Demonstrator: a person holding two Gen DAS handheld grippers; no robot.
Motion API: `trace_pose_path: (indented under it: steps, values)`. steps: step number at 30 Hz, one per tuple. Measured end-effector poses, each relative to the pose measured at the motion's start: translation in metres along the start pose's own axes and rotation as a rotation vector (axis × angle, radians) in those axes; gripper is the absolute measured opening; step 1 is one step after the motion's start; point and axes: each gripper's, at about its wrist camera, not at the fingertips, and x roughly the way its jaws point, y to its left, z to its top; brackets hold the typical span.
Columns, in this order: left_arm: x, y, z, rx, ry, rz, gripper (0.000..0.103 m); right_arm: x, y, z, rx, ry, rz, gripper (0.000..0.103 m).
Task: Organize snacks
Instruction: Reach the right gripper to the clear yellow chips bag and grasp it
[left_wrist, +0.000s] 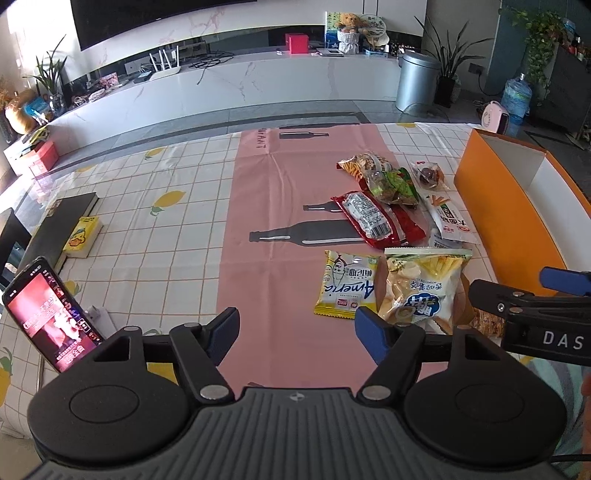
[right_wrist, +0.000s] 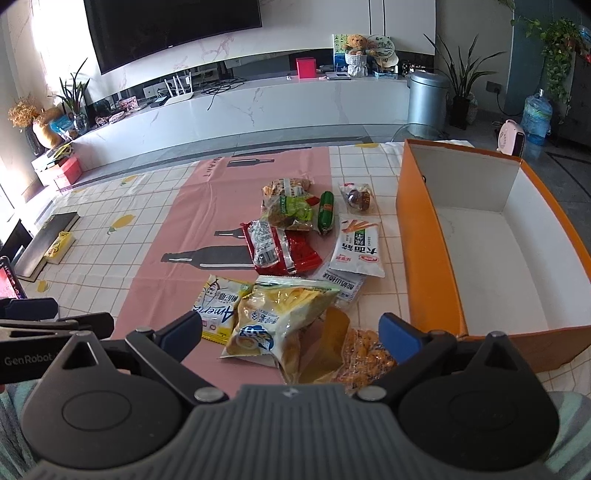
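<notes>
Loosely heaped on the pink strip of the tablecloth (right_wrist: 177, 229), the snacks lie in a cluster just left of an orange box (right_wrist: 428, 258) whose white inside holds nothing visible. Nearest the camera sits a puffy chips bag (right_wrist: 273, 317) printed with yellow fries, and a flat yellow packet (right_wrist: 216, 312) lies touching its left edge. Under the chips bag's right side, a clear bag of orange-brown crackers (right_wrist: 365, 354) pokes out, close to the box's near corner. Farther back rests a red packet (right_wrist: 280, 249) with a white label, then a clear bag with green print (right_wrist: 288, 210), a small green sausage (right_wrist: 325, 212) just beside it, a little clear pack of dark sweets (right_wrist: 356, 199), and a white packet (right_wrist: 358, 251) with red lettering lying over another flat white sachet. The right gripper (right_wrist: 291, 332) hangs over the near end of the pile with its blue-padded jaws spread wide, the chips bag and crackers showing between them but nothing pinched. The left gripper (left_wrist: 295, 332) hovers beside it over bare pink cloth, jaws likewise wide apart and gripping nothing, the yellow packet (left_wrist: 345, 284) and chips bag (left_wrist: 424, 288) just ahead of its right finger. Off to the left on the checked cloth lie a dark book (left_wrist: 62, 225) with a small yellow box (left_wrist: 81, 236) against it, and a phone (left_wrist: 51, 314) with a lit screen stands propped near the table's edge.
</notes>
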Motion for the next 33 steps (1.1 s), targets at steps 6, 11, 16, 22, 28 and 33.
trace_pose_path:
  steps: [6, 11, 16, 22, 28, 33]
  values:
    - [0.016, 0.002, 0.007, 0.014, 0.027, -0.077, 0.075, 0.022, -0.005, -0.003, 0.019, 0.044, 0.018, 0.085]
    - [0.034, 0.001, 0.014, 0.027, 0.067, -0.103, 0.075, 0.040, -0.005, -0.002, 0.032, 0.064, 0.042, 0.082]
    - [0.054, 0.000, 0.021, 0.060, 0.103, -0.106, 0.075, 0.061, -0.002, 0.002, 0.031, 0.086, 0.075, 0.075]
    - [0.079, -0.002, 0.030, 0.081, 0.137, -0.099, 0.075, 0.091, 0.000, 0.005, 0.043, 0.124, 0.100, 0.073]
    - [0.100, 0.003, 0.038, 0.066, 0.167, -0.114, 0.077, 0.115, 0.002, 0.006, 0.016, 0.141, 0.097, 0.073]
    - [0.114, 0.004, 0.041, 0.051, 0.191, -0.134, 0.083, 0.124, 0.001, 0.005, 0.000, 0.125, 0.115, 0.066]
